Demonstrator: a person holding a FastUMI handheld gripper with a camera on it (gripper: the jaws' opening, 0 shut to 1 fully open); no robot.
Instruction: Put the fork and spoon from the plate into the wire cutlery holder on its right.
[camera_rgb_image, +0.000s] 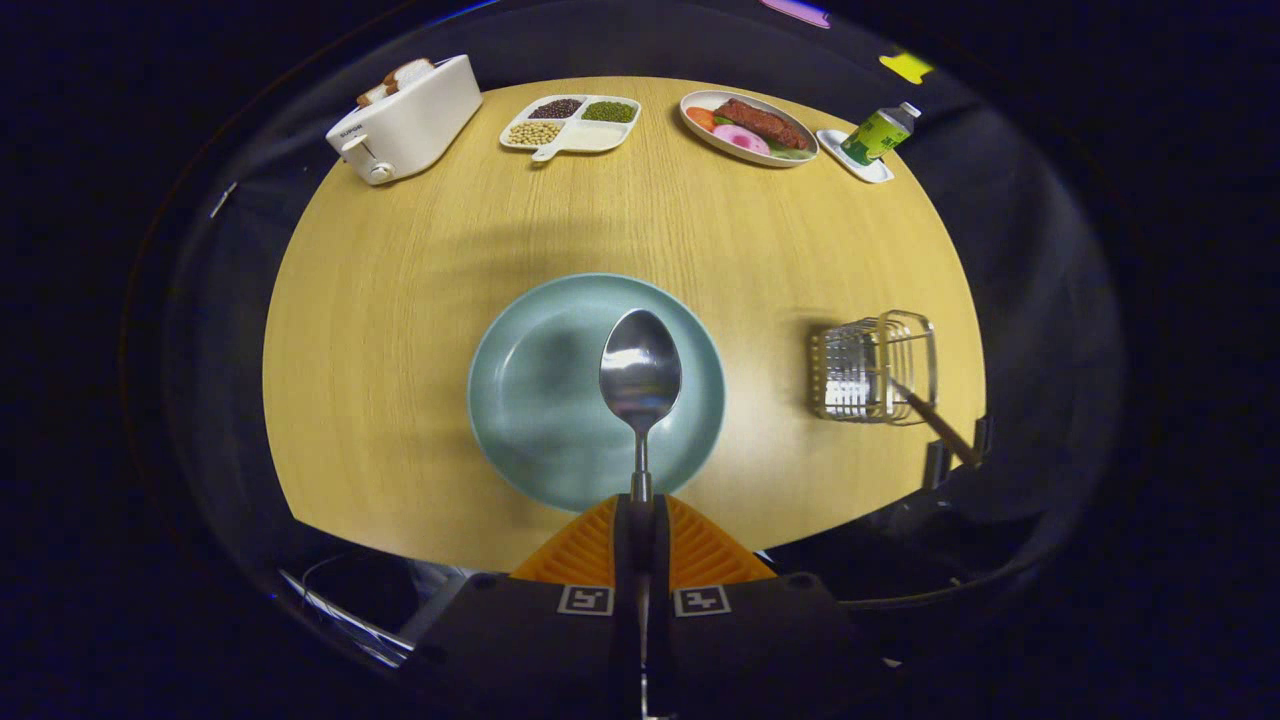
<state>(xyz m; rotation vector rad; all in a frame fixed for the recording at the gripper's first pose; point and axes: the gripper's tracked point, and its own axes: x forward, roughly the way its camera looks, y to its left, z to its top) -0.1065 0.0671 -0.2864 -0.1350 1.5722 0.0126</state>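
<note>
Gripping the spoon (640, 375) by its handle, the jaws are standing pressed together on it, one on each side, with the handle running straight ahead out of them. The gripper (641, 515) is hanging over the near rim of the pale green plate (530, 400), and the spoon's bowl is showing face up just ahead of the jaws, above the plate's middle; whether it is touching the plate I cannot tell.

Lying off to the right of the jaws, well apart from the plate, the wire cutlery holder (875, 368) is standing on the wooden worktop (400, 300). A dark handle (935, 420) is sticking out of it and slanting towards the near right edge; what it belongs to is too small to tell.

Sitting far beyond the jaws along the worktop's far edge are a white toaster (410, 120) with bread in its slots, a divided white tray (572, 124) holding beans and grains, an oval dish (748, 128) of food, and a green bottle (880, 134) leaning on a small white tray (856, 160).
</note>
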